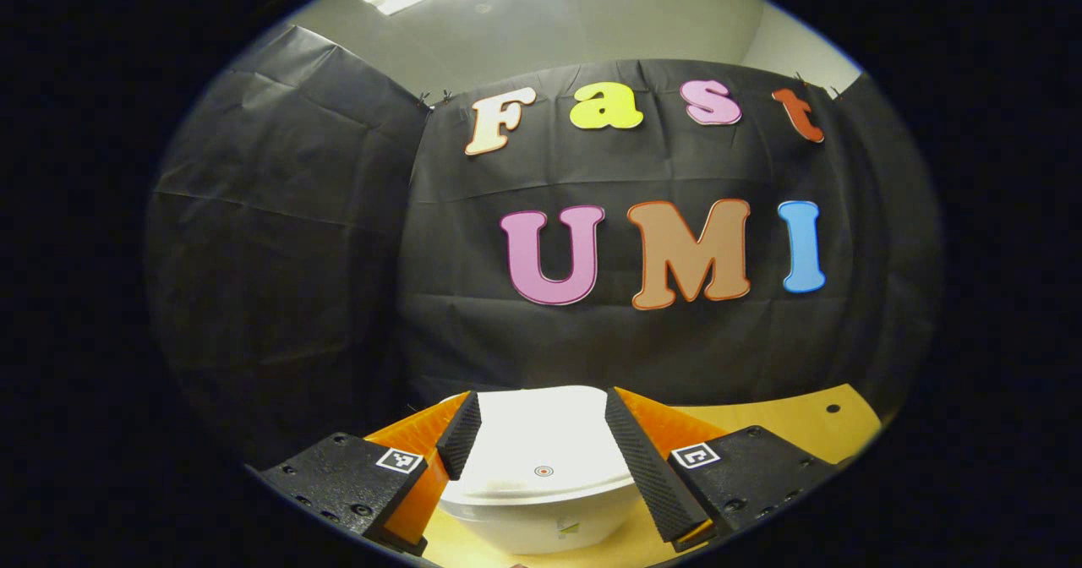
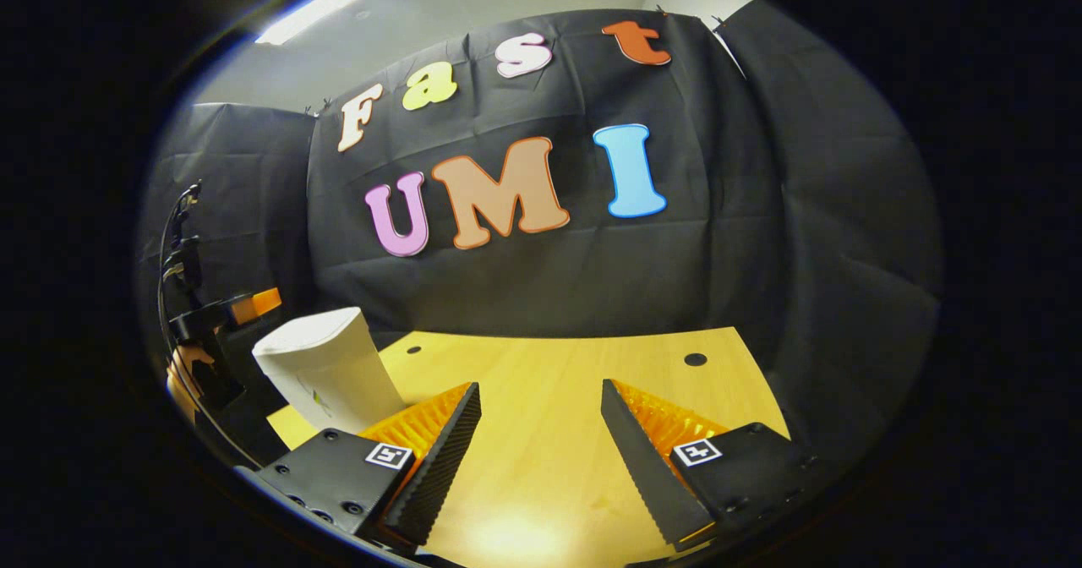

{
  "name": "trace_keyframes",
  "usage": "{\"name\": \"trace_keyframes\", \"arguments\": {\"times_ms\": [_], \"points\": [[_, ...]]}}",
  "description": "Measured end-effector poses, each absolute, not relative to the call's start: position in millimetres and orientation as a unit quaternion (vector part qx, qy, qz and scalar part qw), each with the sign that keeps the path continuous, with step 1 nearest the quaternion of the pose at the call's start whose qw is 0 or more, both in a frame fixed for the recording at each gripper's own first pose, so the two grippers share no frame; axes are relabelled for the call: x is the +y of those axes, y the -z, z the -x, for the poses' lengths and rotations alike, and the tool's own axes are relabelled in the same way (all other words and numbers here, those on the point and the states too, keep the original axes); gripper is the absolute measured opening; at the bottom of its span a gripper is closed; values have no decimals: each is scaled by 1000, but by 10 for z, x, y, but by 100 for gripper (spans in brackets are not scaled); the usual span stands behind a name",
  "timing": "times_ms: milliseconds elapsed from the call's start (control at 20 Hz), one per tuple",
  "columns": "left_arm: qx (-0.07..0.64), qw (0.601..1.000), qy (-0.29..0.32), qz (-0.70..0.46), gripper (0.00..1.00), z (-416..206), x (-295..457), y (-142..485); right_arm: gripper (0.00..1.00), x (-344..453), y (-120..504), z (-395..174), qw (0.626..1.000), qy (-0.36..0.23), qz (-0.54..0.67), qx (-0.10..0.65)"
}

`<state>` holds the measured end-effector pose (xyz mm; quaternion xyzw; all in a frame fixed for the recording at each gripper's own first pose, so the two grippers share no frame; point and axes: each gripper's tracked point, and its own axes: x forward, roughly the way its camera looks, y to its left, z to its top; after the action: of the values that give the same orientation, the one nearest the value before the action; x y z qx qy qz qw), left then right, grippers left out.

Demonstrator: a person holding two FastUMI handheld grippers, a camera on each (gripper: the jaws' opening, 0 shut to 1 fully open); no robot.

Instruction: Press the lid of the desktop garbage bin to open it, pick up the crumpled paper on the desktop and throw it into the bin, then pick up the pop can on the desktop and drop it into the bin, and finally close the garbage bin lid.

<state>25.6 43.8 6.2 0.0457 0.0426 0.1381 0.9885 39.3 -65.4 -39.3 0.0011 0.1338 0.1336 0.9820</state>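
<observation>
**Both grippers spread, bin lid down**

Left gripper (image 1: 541, 450): fingers apart, hovering over the white garbage bin (image 1: 541, 500); lid (image 1: 541, 441) shut, small round mark on top between the fingers. Bin stands on the wooden table (image 1: 786, 428).

Right gripper (image 2: 541, 441): fingers apart above bare tabletop, gripping nothing. Bin at its left, left gripper just beyond it.

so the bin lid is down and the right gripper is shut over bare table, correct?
Not quite: the right gripper is open, its fingers spread wide over bare table, as the right gripper view shows. The bin lid does look down.
</observation>
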Motion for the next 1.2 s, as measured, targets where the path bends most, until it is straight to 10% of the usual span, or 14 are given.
{"name": "trace_keyframes", "arguments": {"times_ms": [600,1200], "points": [[27,998,61,-16,93,-253,-442,-166,96,214,22,-232,992,-89,-77,53],[45,997,65,22,93,-453,-568,33,96,54,-60,-403,994,-63,-72,45]]}}
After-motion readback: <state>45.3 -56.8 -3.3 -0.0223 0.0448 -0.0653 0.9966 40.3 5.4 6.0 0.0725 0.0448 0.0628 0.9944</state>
